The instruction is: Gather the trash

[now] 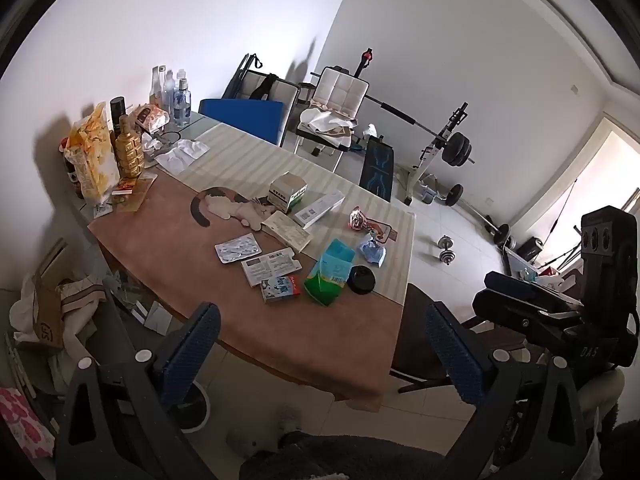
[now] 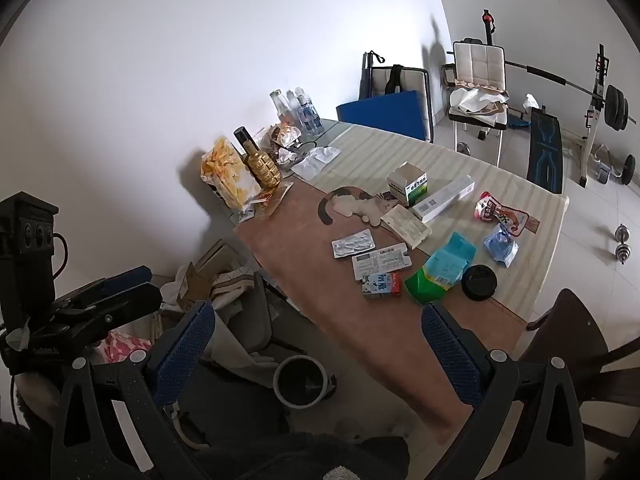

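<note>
Trash lies scattered on the brown and striped table (image 1: pixel 168 240): a blister pack (image 1: pixel 238 249), a printed card (image 1: pixel 270 266), a small milk carton (image 1: pixel 280 288), a green-blue carton (image 1: pixel 330 276), a black lid (image 1: pixel 361 279), a blue crumpled wrapper (image 1: pixel 373 250) and a red snack wrapper (image 1: pixel 368 224). My left gripper (image 1: pixel 322 344) hovers open before the table's near edge, holding nothing. My right gripper (image 2: pixel 316 348) is open and empty too, above the table's near corner. A round bin (image 2: pixel 302 384) stands on the floor beneath it. The green-blue carton (image 2: pixel 438 272) lies just ahead.
Bottles (image 1: pixel 176 96), a gold bottle (image 1: pixel 129 148) and a chip bag (image 1: pixel 94 152) crowd the table's far left by the wall. Boxes (image 1: pixel 287 191) sit mid-table. A dark chair (image 2: pixel 572 332) stands at the near right. Cardboard and cloth (image 1: pixel 52 316) pile up on the floor at left. Gym gear (image 1: pixel 452 140) fills the back.
</note>
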